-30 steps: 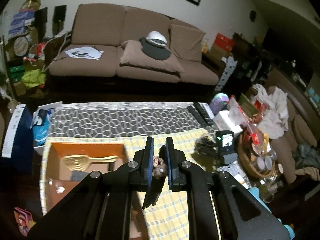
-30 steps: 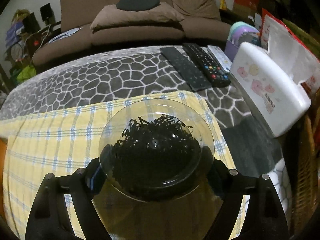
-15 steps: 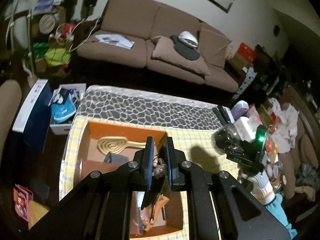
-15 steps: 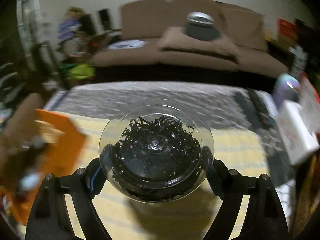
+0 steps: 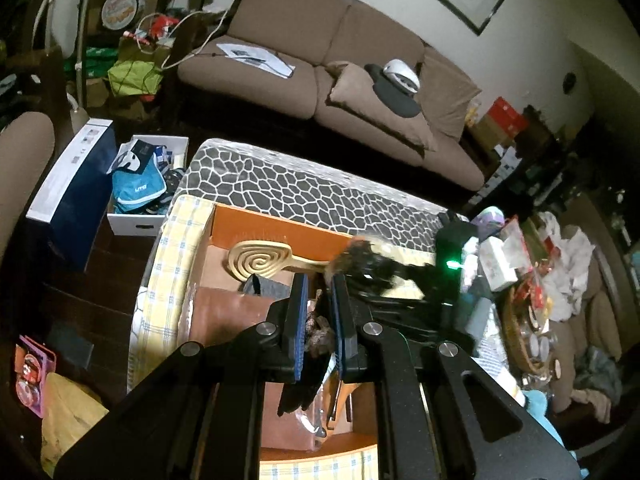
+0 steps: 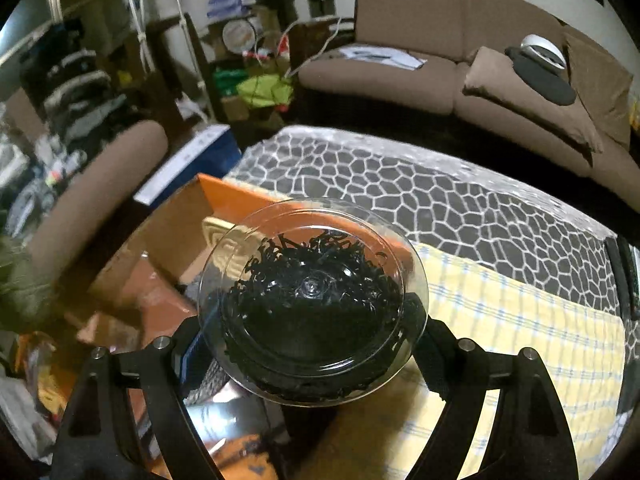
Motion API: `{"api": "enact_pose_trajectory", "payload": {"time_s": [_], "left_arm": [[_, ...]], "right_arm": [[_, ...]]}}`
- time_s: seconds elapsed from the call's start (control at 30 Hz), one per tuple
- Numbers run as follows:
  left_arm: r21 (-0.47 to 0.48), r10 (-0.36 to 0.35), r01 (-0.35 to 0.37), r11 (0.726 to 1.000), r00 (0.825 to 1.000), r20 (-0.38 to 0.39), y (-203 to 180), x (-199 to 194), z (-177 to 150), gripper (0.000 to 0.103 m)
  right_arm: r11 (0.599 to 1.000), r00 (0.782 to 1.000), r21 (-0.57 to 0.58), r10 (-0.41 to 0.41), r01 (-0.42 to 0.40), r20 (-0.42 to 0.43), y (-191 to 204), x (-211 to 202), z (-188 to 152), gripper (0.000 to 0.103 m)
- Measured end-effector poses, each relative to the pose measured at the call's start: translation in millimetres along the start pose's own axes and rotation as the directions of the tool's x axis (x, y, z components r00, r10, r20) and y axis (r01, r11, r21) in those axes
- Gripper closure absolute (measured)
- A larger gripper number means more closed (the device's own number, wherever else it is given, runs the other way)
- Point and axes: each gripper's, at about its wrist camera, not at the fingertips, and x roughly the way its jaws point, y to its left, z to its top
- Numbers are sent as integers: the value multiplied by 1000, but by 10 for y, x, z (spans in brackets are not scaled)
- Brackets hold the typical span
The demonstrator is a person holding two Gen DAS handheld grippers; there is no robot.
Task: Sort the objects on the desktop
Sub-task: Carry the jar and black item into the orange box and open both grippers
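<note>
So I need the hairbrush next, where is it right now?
The hairbrush lies in the far end of the orange box, left of centre in the left wrist view, just beyond the left tool.

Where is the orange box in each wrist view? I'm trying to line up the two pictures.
Left wrist: orange box lies centre-left, behind and under the left gripper, a spiral-patterned brush inside.
Right wrist: its orange corner shows left of centre, behind the clear container in the right gripper.
Shared landmark: the brown sofa.
</note>
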Motion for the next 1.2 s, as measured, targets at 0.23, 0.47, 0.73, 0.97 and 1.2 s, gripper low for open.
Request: {"api": "enact_pose_trajectory", "payload": {"time_s": [0.23, 0.47, 0.73, 0.97, 1.2], "left_arm": [[-5, -35, 35, 999, 999, 0, 21, -12, -8, 92], [-19, -64, 64, 998, 998, -11, -30, 42, -48, 92], [8, -95, 96, 995, 995, -36, -372, 133, -137, 92], [-3, -116, 116, 993, 991, -71, -632, 323, -195, 92], [-28, -63, 60, 998, 988, -143, -686, 731, -399, 92]], "right_arm": [[999, 996, -6, -38, 38, -86, 148, 362, 44, 17], [996, 981, 92, 36, -19, -191, 60, 550, 95, 16], [971, 973, 194, 173, -142, -154, -102, 206, 142, 15], [991, 991, 124, 62, -47, -117, -200, -304, 44, 15], [997, 994, 70, -6, 13, -106, -229, -674, -216, 15]]}}
